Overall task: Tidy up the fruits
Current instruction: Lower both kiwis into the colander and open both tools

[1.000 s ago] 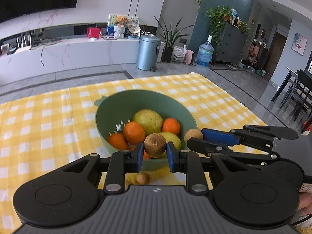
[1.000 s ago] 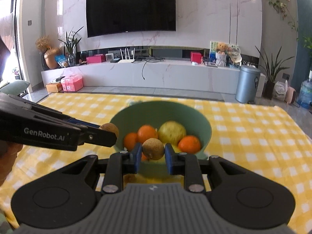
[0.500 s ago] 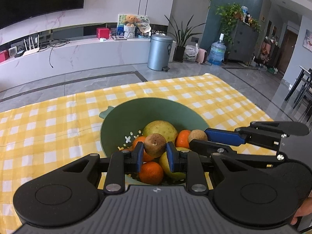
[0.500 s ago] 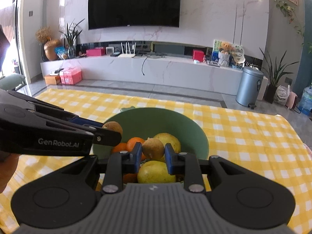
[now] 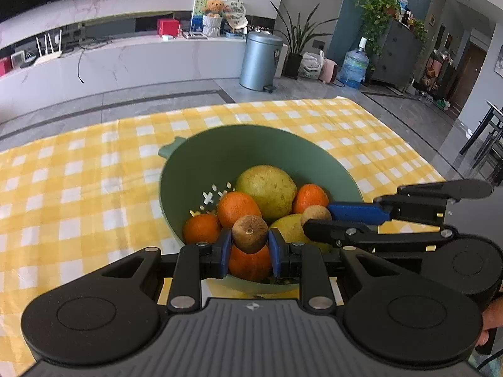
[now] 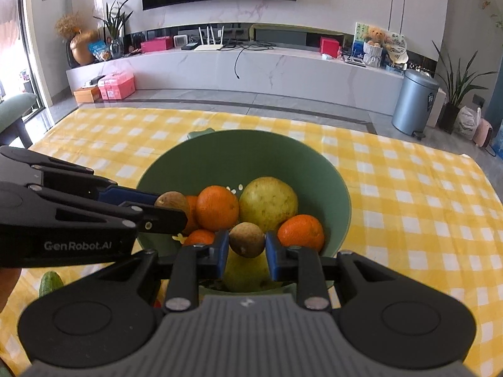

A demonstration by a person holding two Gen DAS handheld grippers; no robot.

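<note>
A green colander bowl [image 5: 220, 147] stands on the yellow checked tablecloth and holds several oranges [image 5: 237, 209] and yellow-green pears [image 5: 267, 187]. My left gripper [image 5: 250, 248] is shut on a small brown round fruit [image 5: 250, 234] above the bowl's near rim. My right gripper [image 6: 246, 253] is shut on a second small brown fruit [image 6: 246, 239], also over the bowl's near side. Each gripper shows in the other's view: the right one [image 5: 317, 220] at the right, the left one [image 6: 173, 207] at the left. The bowl also shows in the right wrist view [image 6: 239, 154].
A green cucumber-like item [image 6: 50, 282] lies on the cloth at the near left. The checked cloth [image 5: 78, 169] spreads around the bowl. Beyond the table's far edge are floor, a grey bin [image 5: 261, 59] and a white TV bench.
Both grippers have moved forward and lifted over the bowl with their brown fruits held. The bowl looks larger and its fruits show more from above.
</note>
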